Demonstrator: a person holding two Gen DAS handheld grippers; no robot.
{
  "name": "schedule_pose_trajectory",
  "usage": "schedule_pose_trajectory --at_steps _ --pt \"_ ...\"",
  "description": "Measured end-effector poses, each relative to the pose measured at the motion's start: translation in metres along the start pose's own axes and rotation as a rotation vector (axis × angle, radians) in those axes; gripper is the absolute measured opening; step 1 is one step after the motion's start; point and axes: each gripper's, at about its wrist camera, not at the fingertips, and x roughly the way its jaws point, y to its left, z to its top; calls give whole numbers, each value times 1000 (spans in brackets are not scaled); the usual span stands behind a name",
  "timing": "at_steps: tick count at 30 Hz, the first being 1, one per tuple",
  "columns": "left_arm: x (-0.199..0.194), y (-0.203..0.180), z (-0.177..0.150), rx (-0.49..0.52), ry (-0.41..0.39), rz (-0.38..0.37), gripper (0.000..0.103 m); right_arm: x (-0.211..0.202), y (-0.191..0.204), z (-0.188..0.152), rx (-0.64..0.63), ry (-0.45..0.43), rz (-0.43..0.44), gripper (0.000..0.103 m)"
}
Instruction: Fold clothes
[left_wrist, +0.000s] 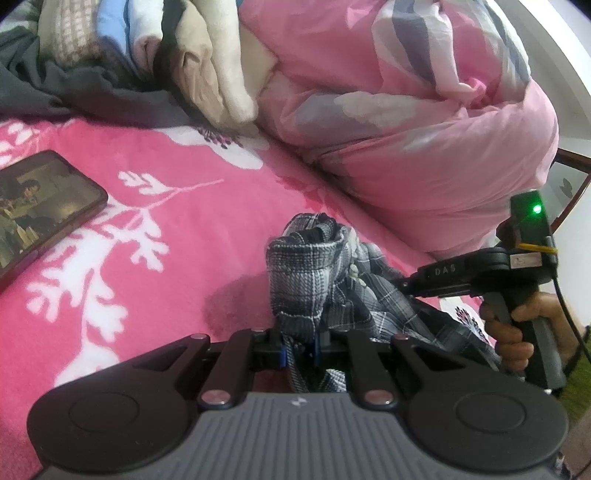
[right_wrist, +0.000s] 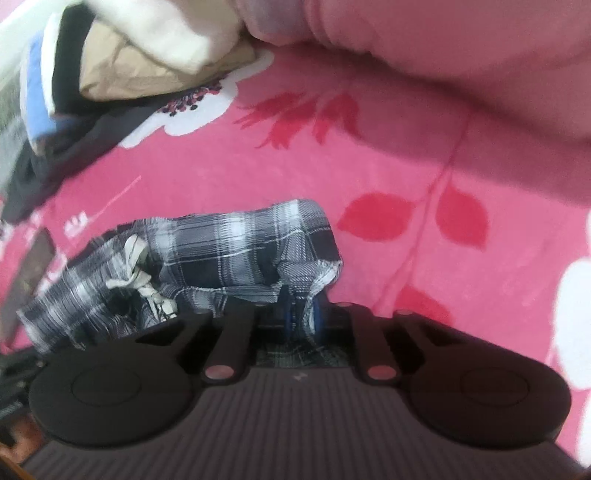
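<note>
Phone (left_wrist: 40, 206) lies far left on the pink bed (left_wrist: 177, 229). Left claw (left_wrist: 299, 347) is clenched on the plaid garment (left_wrist: 317, 273), bunched mid-bed; right claw (right_wrist: 301, 314) pinches another edge (likely to spread it for folding).

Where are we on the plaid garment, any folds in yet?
Done: none visible; the plaid garment is bunched on the pink bedsheet, no clean fold showing. In hand: left gripper and right gripper are both shut on its cloth, drawstring between them. Left: spread it flat, fold it. The pile of clothes behind looks loose, too.
</note>
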Motion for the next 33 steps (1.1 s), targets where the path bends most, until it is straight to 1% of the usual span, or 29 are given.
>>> schedule_pose_trajectory --at_steps 4,10,13,16,18,22,33 --pt "-6 0 4 5 -37 8 12 -22 21 1 -102 -110 -147 7" --pt "-9 0 10 23 -72 40 11 -52 35 20 -234 -259 -360 7" --pt "-10 -3 11 50 -99 65 11 -49 43 27 -293 -292 -421 7" --pt "-9 -3 12 68 -115 91 11 -37 49 31 -329 -295 -455 7" --pt "-7 0 13 63 -108 103 11 -28 50 34 -334 -287 -461 7" --pt "-3 5 14 48 -96 112 11 -14 53 38 -325 -275 -458 7" --pt "1 5 10 62 -92 132 12 -2 49 34 -305 -251 -450 7"
